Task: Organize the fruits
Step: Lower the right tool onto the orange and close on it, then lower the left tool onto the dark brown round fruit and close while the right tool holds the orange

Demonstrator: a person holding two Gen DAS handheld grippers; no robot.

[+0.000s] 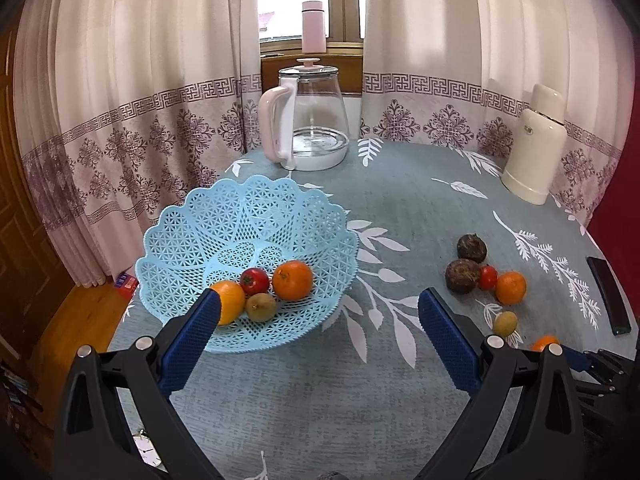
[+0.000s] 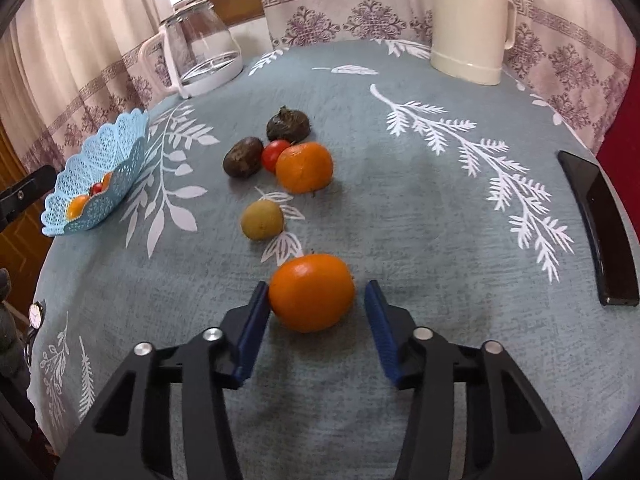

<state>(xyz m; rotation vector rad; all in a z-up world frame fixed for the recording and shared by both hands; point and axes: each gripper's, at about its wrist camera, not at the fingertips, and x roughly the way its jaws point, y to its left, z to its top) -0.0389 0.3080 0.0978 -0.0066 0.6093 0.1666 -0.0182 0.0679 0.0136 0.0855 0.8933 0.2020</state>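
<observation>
- Left wrist view: left gripper (image 1: 320, 316) is nearest the lens, hovering over the tablecloth (image 1: 320, 400) with jaws spread wide and nothing between them.
- Its left finger is overlapping the basket (image 1: 192, 248) rim in the view; basket is sitting ahead and to the left, holding two oranges, a tomato (image 1: 254, 281) and a kiwi (image 1: 261, 307).
- Loose fruit is lying well off to the right of this gripper: two dark fruits (image 1: 463, 275), a small tomato, an orange, a kiwi. One more orange is peeking out at the right edge, just by the other gripper's tip.
- Kettle (image 1: 308, 120) and flask (image 1: 534, 144) are standing at the far side, clear of the work.
- Right wrist view: right gripper (image 2: 316, 300) is nearest, jaws parted and straddling the near orange (image 2: 312, 292).
- Left pad is touching or almost touching the orange; right pad is showing a clear gap. Not clamped yet, as far as I can tell.
- Orange is sitting on the cloth, dead ahead between the tips, roundish, so no axis to line up on.
- Far kiwi (image 2: 262, 219) and the cluster beyond are lying further ahead, apart from the grasp.
- Basket is lying far left of this gripper, so I'm judging the carry as a long leftward move.
- Right arm is clearly the nearer one for this orange; left is nearer the basket.
- Phone (image 2: 600, 232) is lying at the right edge, out of the path.
</observation>
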